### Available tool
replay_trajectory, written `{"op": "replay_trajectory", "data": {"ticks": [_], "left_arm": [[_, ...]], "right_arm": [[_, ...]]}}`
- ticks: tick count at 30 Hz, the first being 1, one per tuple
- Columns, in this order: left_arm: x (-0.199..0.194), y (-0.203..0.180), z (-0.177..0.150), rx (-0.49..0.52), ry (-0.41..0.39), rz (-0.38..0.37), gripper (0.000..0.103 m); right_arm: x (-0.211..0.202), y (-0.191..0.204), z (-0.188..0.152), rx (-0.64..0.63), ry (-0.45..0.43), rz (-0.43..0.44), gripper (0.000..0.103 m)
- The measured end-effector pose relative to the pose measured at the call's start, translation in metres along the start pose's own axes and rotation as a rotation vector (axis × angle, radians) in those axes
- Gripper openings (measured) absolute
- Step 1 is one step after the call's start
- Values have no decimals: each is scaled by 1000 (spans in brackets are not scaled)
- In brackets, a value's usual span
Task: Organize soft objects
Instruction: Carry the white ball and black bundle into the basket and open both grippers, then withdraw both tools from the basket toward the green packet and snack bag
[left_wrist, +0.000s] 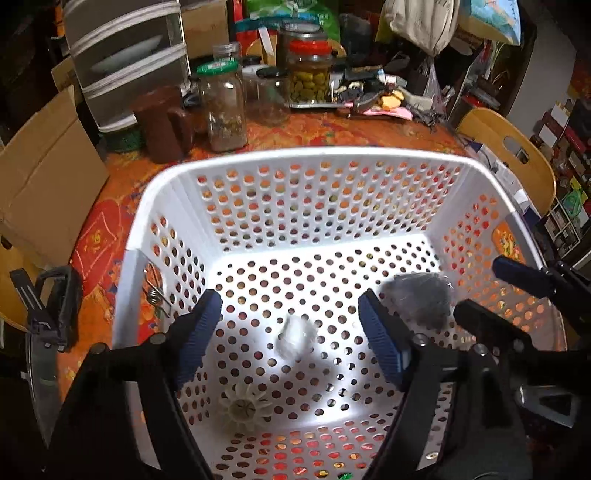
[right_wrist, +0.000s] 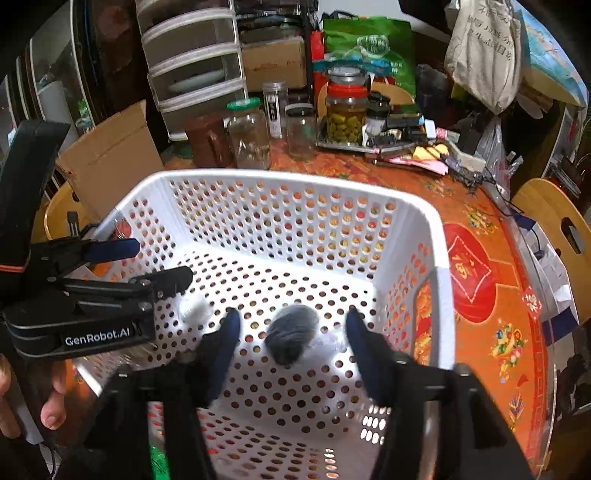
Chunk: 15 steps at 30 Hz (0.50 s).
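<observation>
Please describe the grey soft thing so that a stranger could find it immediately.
On the orange patterned table stands a white perforated basket. The grey soft bundle lies on its floor in clear wrap, right of the white ball; only it is dark.

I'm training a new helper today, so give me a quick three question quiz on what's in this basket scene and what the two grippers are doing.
1. True or false: the left gripper is closed on the white ball.
2. Which soft thing lies in front of the right gripper? A) the dark gray bundle B) a yellow sponge C) a red sock
3. Fill in: both soft things lie on the floor of the white ____.

Key
1. False: its jaws are open, and the ball lies loose on the basket floor.
2. A
3. basket
</observation>
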<state>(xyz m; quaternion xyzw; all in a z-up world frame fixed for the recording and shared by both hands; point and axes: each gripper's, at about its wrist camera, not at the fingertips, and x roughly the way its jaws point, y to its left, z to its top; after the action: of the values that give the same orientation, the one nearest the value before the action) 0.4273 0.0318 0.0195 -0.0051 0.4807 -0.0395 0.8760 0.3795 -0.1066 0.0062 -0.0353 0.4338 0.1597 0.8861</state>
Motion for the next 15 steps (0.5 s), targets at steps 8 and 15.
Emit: {"op": "replay_trajectory", "data": {"ticks": [8,15], "left_arm": [[-40,-2,-6,21,-115,-15,88],[-95,1,-25,6,-237,-11,94]], "right_arm": [[-34,0,-7,-11,-84,-12,86],[-64,1,-21,-13,-144,8,103]]}}
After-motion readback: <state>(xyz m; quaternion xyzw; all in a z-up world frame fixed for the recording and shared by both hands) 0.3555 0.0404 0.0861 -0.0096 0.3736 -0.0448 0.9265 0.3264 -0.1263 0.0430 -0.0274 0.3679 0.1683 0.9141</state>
